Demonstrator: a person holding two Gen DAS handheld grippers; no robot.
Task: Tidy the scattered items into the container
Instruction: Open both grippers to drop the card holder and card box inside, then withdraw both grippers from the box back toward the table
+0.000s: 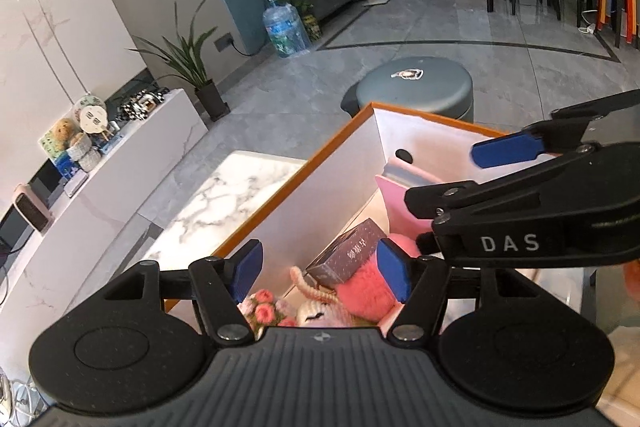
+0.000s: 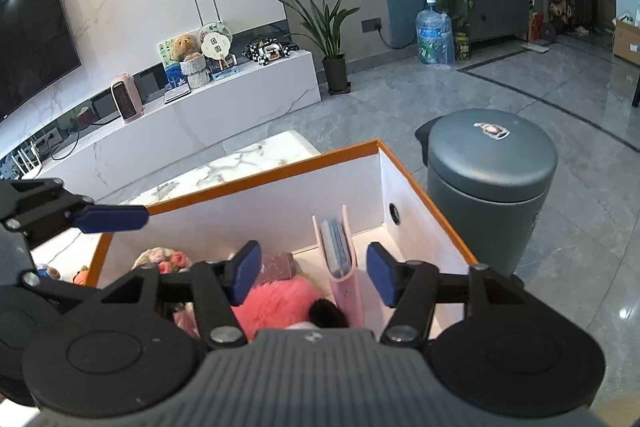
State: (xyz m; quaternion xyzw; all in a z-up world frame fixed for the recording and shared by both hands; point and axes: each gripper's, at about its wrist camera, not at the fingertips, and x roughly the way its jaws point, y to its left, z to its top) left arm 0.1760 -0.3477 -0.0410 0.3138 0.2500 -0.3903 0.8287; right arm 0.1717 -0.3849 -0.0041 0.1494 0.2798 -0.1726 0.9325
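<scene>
Both tools tilt downward side by side, left tool and right tool parted, gripping nothing.

I see a white marble counter carrying the orange-edged box. A small orange toy lies beside the box.

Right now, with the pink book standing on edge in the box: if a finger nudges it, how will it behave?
The pink book looks apt to tip: it stands upright on a narrow edge, leaning slightly. Covers look stiff, but they splay, so pages may fan open. The fluffy pink plush beside it would probably cushion a fall that way.
</scene>
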